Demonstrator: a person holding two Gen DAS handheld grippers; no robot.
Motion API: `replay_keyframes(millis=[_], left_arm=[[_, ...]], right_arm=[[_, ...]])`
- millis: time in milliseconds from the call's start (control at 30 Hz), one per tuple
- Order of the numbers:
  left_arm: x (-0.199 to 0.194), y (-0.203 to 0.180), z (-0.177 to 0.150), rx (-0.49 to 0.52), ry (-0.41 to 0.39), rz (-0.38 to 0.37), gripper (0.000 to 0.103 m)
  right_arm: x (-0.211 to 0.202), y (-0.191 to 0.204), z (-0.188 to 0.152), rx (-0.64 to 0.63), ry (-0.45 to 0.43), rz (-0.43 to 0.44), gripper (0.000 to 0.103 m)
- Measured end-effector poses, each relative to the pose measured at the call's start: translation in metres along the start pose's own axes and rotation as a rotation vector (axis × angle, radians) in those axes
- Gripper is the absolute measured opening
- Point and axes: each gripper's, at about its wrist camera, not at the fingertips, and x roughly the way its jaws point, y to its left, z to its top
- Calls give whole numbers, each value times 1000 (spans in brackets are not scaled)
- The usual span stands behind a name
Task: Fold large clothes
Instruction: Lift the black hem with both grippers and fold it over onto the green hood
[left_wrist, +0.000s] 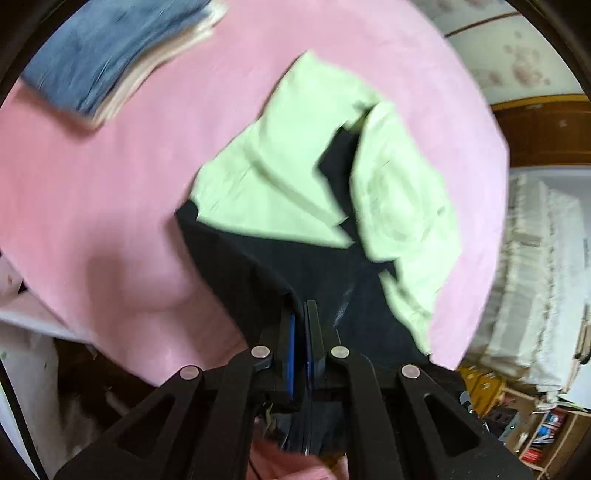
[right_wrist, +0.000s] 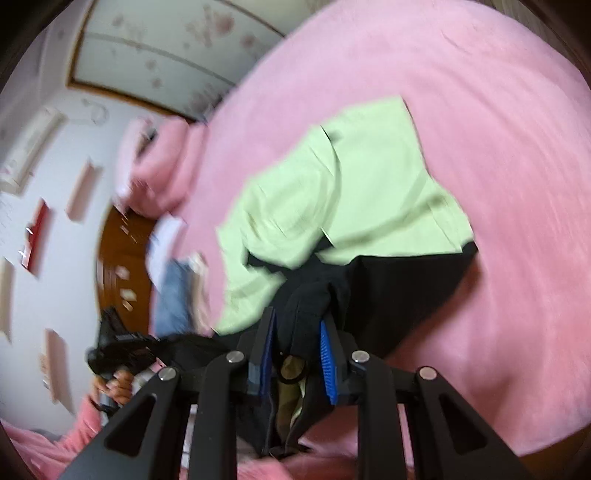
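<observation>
A large garment, light green (left_wrist: 288, 177) with black parts (left_wrist: 258, 266), lies crumpled on the pink bedspread (left_wrist: 92, 184). My left gripper (left_wrist: 302, 308) is shut, pinching a black edge of the garment, which stretches up from the bed to its fingers. In the right wrist view the same garment (right_wrist: 351, 192) spreads ahead. My right gripper (right_wrist: 297, 319) is shut on a thick bunch of its black cloth (right_wrist: 306, 295) between the blue pads (right_wrist: 327, 343). Both views are blurred.
A folded stack with blue jeans on top (left_wrist: 110, 55) sits at the far left of the bed. A pink pillow (right_wrist: 155, 166) lies near the wooden headboard (right_wrist: 118, 258). A person's hand (right_wrist: 116, 386) holds a black handle at the left. Shelves (left_wrist: 546, 424) stand beyond the bed.
</observation>
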Motion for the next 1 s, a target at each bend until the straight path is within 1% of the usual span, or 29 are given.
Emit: replay_keyframes(millis=[100,133,167,233,300,367,467,600,733,833,933,1000], left_arm=[[-23,-26,25,13,-43,-52,2],[-32,-35,38,14,-68,-68,1],[-35,-36,44,10,-78,-79,1],[-46,-41,66,-13,-94,-113,1],[-56,-48,86,-27,-118,-128,1],[-67,-54,104,-22,-149,-120,1],[-72,-58,127,-11,-184,-100,1],[-70,-59,160,-38,-194,-75,1],[-53,-50,194,-78,-186,-23,2],[-35,-42,217,-113,-178,-11,2],[-14,-43,242,-123,-174,-6,2],[2,-46,254,-122,-162,24,2]], right_arm=[[-7,14,32,41,-84,72,22],[-11,15,45,60,-119,101,22],[-7,20,56,72,-139,118,22],[-14,20,79,99,-193,157,22],[-16,21,98,107,-225,169,21],[-18,23,114,98,-244,160,21],[-14,24,137,75,-258,132,21],[-5,21,160,86,-276,106,21],[7,7,182,126,-290,70,21],[18,-3,198,150,-296,46,21],[41,-10,216,154,-285,-2,21],[56,-14,226,153,-271,-34,21]])
